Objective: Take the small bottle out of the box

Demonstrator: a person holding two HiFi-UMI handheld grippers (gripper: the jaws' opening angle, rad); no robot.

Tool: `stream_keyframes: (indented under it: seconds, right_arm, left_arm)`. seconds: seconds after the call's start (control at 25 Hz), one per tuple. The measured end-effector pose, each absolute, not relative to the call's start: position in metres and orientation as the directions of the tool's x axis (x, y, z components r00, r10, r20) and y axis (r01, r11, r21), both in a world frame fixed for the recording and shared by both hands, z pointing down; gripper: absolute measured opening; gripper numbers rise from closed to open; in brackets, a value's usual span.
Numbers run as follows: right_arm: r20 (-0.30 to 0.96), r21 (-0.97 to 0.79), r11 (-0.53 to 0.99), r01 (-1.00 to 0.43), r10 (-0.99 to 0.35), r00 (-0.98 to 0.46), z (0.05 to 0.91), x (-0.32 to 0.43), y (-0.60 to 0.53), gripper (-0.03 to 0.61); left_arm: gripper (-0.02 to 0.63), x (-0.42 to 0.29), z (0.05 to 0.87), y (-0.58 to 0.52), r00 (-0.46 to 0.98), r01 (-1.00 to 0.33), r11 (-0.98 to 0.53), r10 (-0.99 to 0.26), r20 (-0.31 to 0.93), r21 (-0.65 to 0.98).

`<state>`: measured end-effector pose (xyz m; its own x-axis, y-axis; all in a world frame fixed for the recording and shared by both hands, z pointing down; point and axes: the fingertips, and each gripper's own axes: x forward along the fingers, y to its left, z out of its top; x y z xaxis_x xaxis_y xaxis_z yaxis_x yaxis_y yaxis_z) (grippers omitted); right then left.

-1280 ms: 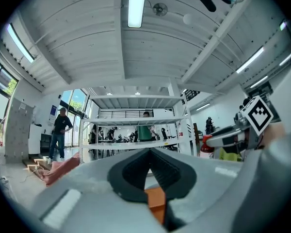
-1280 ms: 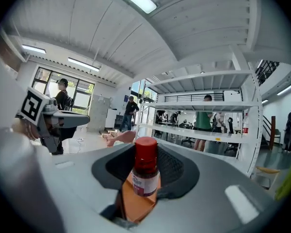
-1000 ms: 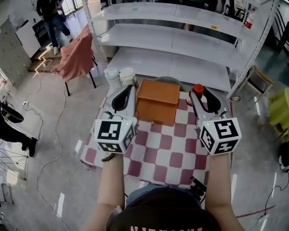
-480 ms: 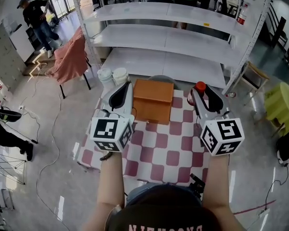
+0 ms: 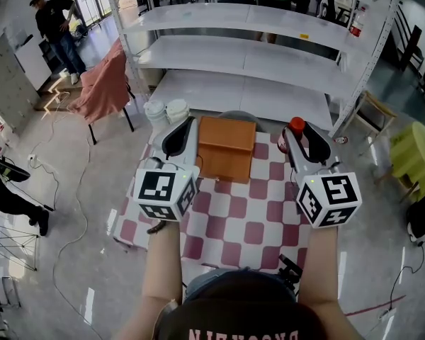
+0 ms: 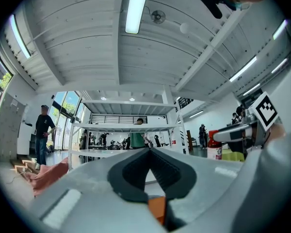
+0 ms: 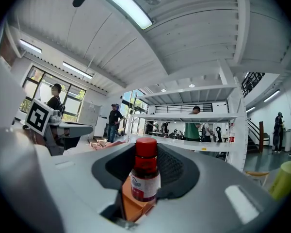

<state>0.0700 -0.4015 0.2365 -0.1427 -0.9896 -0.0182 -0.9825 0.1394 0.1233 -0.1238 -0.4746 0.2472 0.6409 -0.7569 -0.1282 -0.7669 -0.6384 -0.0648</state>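
Note:
A small bottle [image 7: 145, 177] with a red cap [image 5: 296, 125] stands upright between the jaws of my right gripper [image 5: 303, 132], which is shut on it above the table's far right part. The brown box [image 5: 227, 149] sits with its lid down at the far middle of the red-and-white checkered table [image 5: 249, 227]. My left gripper [image 5: 186, 126] hovers just left of the box, its jaws meeting at the tips with nothing between them. In the left gripper view, a strip of the box [image 6: 157, 208] shows under the shut left gripper [image 6: 149, 150].
Two white lidded cups [image 5: 166, 110] stand at the table's far left corner. A white shelving rack [image 5: 269, 55] rises right behind the table. A chair draped in pink cloth [image 5: 103, 87] is at the left, a yellow-green seat [image 5: 418, 158] at the right. A person [image 5: 53, 20] stands far left.
The head view has shifted a little. Both grippers stay in about the same places, and the bottle remains in the right gripper.

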Motion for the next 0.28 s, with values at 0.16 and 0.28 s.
stream_keyframes:
  seconds: [0.16,0.28]
  right_arm:
    - [-0.024,0.119,0.137,-0.983,-0.990,-0.140,0.2357,0.0721,-0.4032,0.137]
    - [-0.026,0.118,0.133,-0.984,-0.990,-0.137,0.2372,0.0732,-0.4052,0.137]
  left_arm:
    - [-0.002,-0.1215,0.2461,-0.4760,0.644,-0.764,-0.641,-0.754,-0.128,-0.072]
    - [-0.002,-0.1210,0.2470,-0.4781,0.646,-0.763,-0.642,-0.752,-0.129,-0.074]
